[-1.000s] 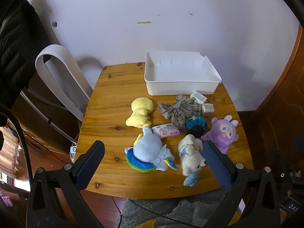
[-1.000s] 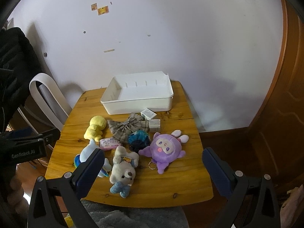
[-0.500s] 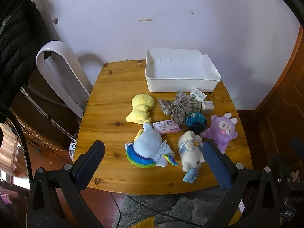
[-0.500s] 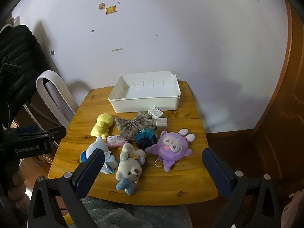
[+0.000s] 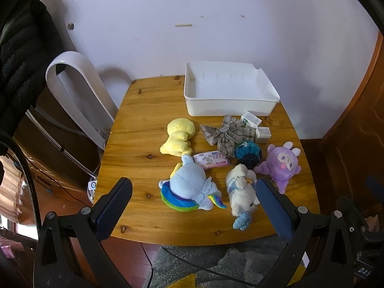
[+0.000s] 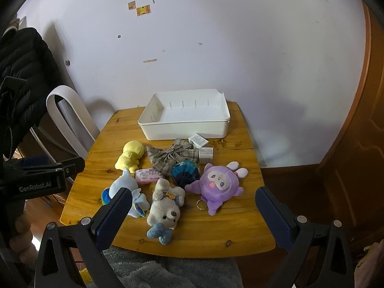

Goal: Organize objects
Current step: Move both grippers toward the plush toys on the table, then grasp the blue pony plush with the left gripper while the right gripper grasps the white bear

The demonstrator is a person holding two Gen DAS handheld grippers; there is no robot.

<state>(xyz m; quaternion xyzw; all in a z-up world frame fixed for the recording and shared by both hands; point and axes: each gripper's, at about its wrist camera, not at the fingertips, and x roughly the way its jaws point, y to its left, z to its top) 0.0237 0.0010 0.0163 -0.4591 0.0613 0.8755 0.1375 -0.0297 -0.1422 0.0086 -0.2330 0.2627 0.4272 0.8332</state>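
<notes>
Item 1. Round-cornered wooden table (image 5: 144,124), set against a pale wall; all task objects are borne on it.

Item 2. Empty white rectangular plastic bin (image 5: 230,106), placed at the table's far edge; it is judged to be the intended receptacle, since nothing is yet held in it.

Item 3. Loose goods, clustered in front of the bin:
- yellow plush duck (image 5: 178,135), lying on its side, leftmost;
- grey plaid fabric bow (image 5: 228,134), just beside two small white cartons (image 5: 256,126) near the bin wall;
- pink wet-wipe packet (image 5: 211,159), flat, touching the bow's lower edge;
- dark teal round pouch (image 5: 248,152), between bow and purple toy;
- pale blue plush with rainbow trim (image 5: 192,189), face down, nearest the left gripper;
- cream plush bear with blue bow tie (image 6: 165,210), on its back;
- purple round plush with rabbit ears and a key ring (image 6: 218,183), nearest the right gripper.

Item 4. Left gripper (image 5: 193,206): fingers spread wide, nothing held, hovering above the near table edge.

Item 5. Right gripper (image 6: 194,212): likewise wide apart and empty, held clear of the goods.

Status: sorting is judged not yet begun; wide openings suit the bulky soft toys.
</notes>
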